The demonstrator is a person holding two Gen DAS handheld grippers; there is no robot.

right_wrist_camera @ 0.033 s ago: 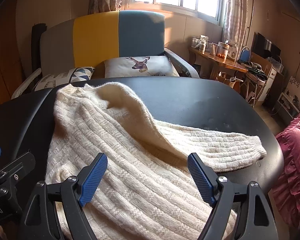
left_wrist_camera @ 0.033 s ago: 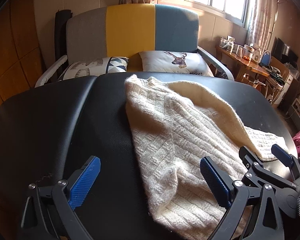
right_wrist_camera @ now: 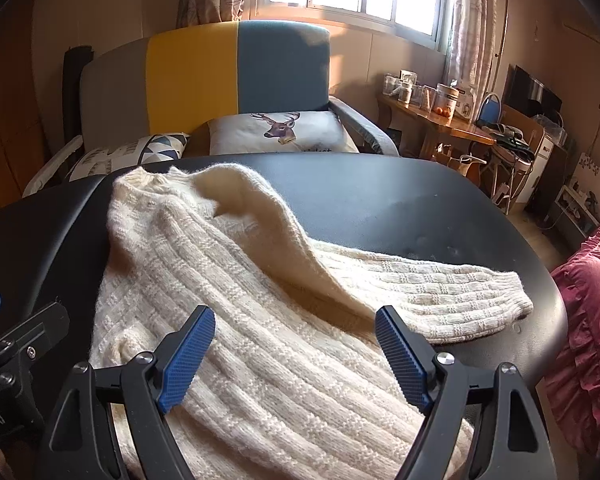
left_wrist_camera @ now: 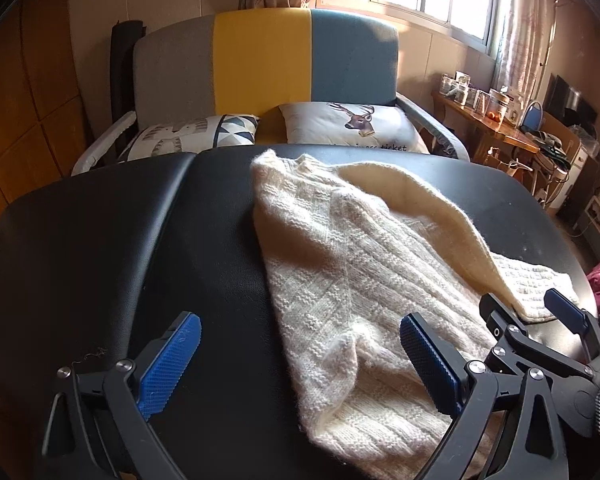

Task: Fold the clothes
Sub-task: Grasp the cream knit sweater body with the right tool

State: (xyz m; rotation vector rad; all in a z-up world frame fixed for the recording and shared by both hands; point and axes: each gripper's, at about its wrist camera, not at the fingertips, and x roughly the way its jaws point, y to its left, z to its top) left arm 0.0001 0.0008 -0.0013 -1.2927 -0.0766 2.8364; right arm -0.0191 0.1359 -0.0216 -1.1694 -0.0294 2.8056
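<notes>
A cream knitted sweater (left_wrist_camera: pixel 340 280) lies on the black padded table (left_wrist_camera: pixel 100 240), its collar at the far end and its body partly folded over. One sleeve (right_wrist_camera: pixel 440 292) stretches right toward the table's edge. My left gripper (left_wrist_camera: pixel 298 344) hovers open over the sweater's near left edge, nothing between its blue pads. My right gripper (right_wrist_camera: pixel 294 336) is open above the sweater (right_wrist_camera: pixel 260 300) body, just left of the sleeve fold. It also shows in the left wrist view as the right gripper (left_wrist_camera: pixel 528 312), close beside the sleeve cuff (left_wrist_camera: pixel 532 284).
Behind the table (right_wrist_camera: pixel 420 200) stands a grey, yellow and blue sofa (left_wrist_camera: pixel 260 60) with a deer pillow (left_wrist_camera: pixel 352 128) and a patterned pillow (left_wrist_camera: pixel 196 136). A wooden side table (right_wrist_camera: pixel 432 120) with jars is at the right. A pink ruffled cushion (right_wrist_camera: pixel 588 320) lies past the right edge.
</notes>
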